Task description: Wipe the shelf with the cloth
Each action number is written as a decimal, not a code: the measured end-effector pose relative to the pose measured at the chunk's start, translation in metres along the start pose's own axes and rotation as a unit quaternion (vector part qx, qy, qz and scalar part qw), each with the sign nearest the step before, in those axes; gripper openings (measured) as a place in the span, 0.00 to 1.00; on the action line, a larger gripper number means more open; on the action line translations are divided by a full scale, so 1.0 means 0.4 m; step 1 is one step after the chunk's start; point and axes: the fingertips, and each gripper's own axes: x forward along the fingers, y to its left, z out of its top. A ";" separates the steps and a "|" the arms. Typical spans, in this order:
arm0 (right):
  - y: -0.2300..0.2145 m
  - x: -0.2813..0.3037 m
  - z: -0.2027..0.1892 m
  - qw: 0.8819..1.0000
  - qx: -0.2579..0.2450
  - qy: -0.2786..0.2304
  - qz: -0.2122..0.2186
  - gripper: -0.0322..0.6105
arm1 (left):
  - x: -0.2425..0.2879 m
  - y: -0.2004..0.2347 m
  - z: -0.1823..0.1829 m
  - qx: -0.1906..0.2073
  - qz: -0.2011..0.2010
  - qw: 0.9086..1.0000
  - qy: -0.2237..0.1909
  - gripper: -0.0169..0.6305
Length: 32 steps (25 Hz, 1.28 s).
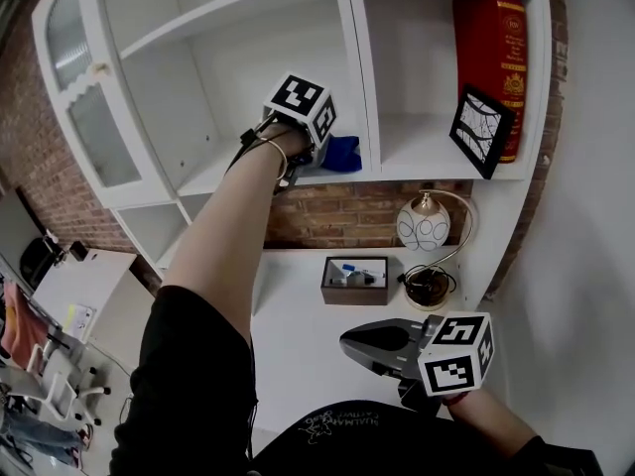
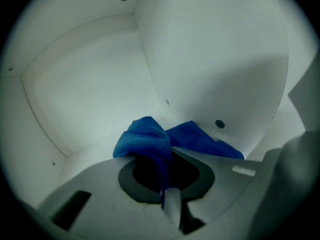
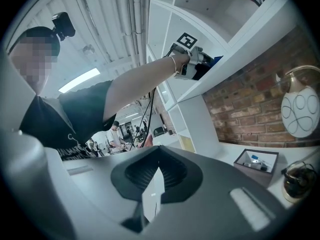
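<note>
Blue cloth (image 2: 145, 139) between closed fingers of left gripper (image 2: 166, 176), on shelf (image 2: 90, 109)

A bright blue fuzzy cloth (image 2: 150, 141) is seen against the plain white shelf unit (image 1: 248, 77). Far right, a red gold-printed hardback book (image 1: 491, 58) and a black-and-white line-patterned frame (image 1: 481, 130) are seen; a red-brown brick wall (image 1: 327, 216) is seen below.

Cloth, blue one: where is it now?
Head view, centre: the blue cloth is pinched in the left tool. It sits on the white shelf against the divider, one compartment left of the red book.
</note>
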 end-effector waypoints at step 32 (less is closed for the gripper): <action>0.079 0.132 -0.039 0.996 -0.012 0.059 0.065 0.06 | -0.270 0.414 -0.223 -0.103 0.173 0.976 -0.088 0.07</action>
